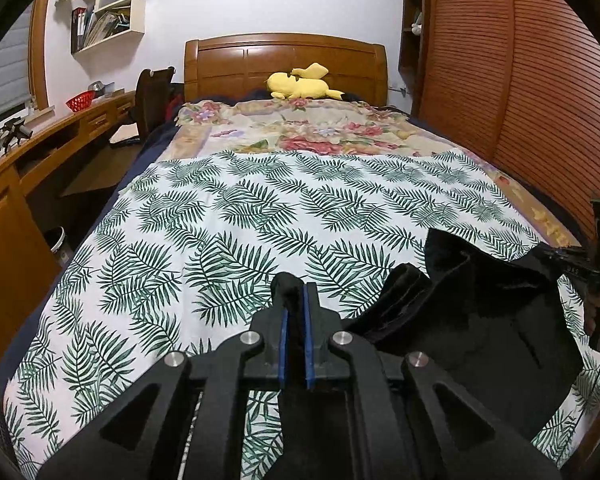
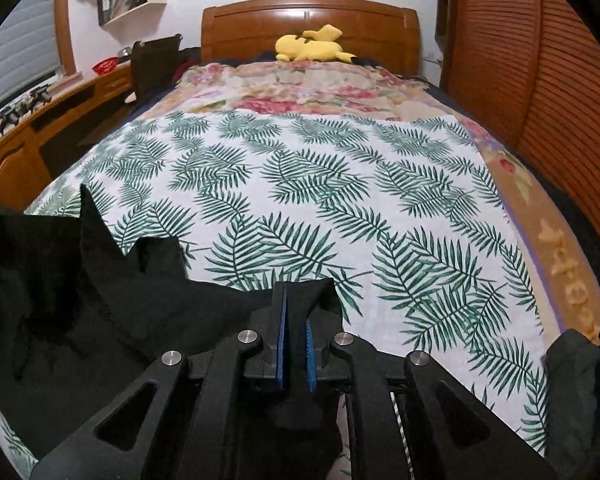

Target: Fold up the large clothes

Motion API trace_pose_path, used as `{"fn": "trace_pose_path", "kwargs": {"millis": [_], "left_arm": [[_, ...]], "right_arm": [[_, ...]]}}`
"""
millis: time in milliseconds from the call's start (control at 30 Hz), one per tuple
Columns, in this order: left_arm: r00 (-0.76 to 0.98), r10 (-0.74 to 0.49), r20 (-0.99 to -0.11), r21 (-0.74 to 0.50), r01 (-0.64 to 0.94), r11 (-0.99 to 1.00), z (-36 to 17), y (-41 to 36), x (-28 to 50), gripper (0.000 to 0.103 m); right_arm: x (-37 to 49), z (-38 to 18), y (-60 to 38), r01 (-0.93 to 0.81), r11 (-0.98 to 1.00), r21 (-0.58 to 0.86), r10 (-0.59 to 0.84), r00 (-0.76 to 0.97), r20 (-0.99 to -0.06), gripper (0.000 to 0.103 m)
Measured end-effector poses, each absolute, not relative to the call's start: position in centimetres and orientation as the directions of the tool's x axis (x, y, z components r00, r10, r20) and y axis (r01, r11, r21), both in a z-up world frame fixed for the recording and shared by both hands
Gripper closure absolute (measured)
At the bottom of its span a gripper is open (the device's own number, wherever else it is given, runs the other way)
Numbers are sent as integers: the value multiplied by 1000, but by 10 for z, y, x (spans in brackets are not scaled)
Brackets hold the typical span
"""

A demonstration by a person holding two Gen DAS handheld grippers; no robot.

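Bedroom light falls flat on the bed as I work at its foot. Nearest me, my left hand-held gripper point(image 1: 296, 292) has its blue pads pinched together on a fold of the black garment point(image 1: 480, 320), dark cloth poking up between the tips. Over on the other side, my right hand-held gripper point(image 2: 296, 300) is clamped the same way, a black corner of the garment point(image 2: 60, 312) sticking out from between its closed pads. Between my two grips the black garment hangs and bunches, its lower part resting on the palm-leaf sheet point(image 1: 220, 220) at the near end of the bed. From the left wrist camera I catch my right hand-held gripper at the far right edge, holding its end of the cloth. By the right edge of the right wrist view sits another dark bundle of clothing point(image 2: 572, 380), close to the bed's side. Further up, the leaf print gives way to a floral blanket point(image 1: 300, 128). Beyond that, a yellow plush toy point(image 1: 300, 84) lies against the wooden headboard point(image 1: 240, 60). Off to the left runs a wooden table point(image 1: 60, 132) with a red basket point(image 1: 80, 101) on it, wall shelves point(image 1: 108, 12) above.
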State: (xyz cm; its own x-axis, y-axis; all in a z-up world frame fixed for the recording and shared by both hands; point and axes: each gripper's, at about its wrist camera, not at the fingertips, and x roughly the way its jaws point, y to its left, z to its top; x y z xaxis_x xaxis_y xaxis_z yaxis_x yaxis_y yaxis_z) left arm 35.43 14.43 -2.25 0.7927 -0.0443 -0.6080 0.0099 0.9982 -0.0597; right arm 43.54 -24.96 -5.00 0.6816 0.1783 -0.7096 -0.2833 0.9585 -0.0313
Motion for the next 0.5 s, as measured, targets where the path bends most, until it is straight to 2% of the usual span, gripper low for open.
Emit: {"fn": "trace_pose_path", "kwargs": {"millis": [67, 133, 167, 200, 300, 500], "left_arm": [[798, -34, -601, -49, 6, 999, -22, 142, 349, 97], [802, -29, -596, -35, 10, 999, -22, 140, 342, 96], [802, -31, -596, -30, 16, 999, -22, 139, 337, 94], [802, -36, -597, -28, 24, 999, -22, 138, 331, 91], [799, -56, -599, -29, 48, 998, -27, 134, 312, 83], [763, -98, -639, -76, 65, 995, -56, 130, 265, 80]], "right_arm": [[432, -51, -252, -284, 958, -25, 182, 674, -716, 91], [426, -50, -254, -275, 961, -39, 166, 682, -712, 70], [421, -47, -256, -272, 961, -41, 167, 693, -702, 54], [417, -46, -258, -272, 961, -43, 167, 700, -695, 45], [398, -43, -266, -288, 957, -43, 179, 696, -695, 44], [337, -59, -282, -324, 946, -14, 214, 657, -723, 44]]}}
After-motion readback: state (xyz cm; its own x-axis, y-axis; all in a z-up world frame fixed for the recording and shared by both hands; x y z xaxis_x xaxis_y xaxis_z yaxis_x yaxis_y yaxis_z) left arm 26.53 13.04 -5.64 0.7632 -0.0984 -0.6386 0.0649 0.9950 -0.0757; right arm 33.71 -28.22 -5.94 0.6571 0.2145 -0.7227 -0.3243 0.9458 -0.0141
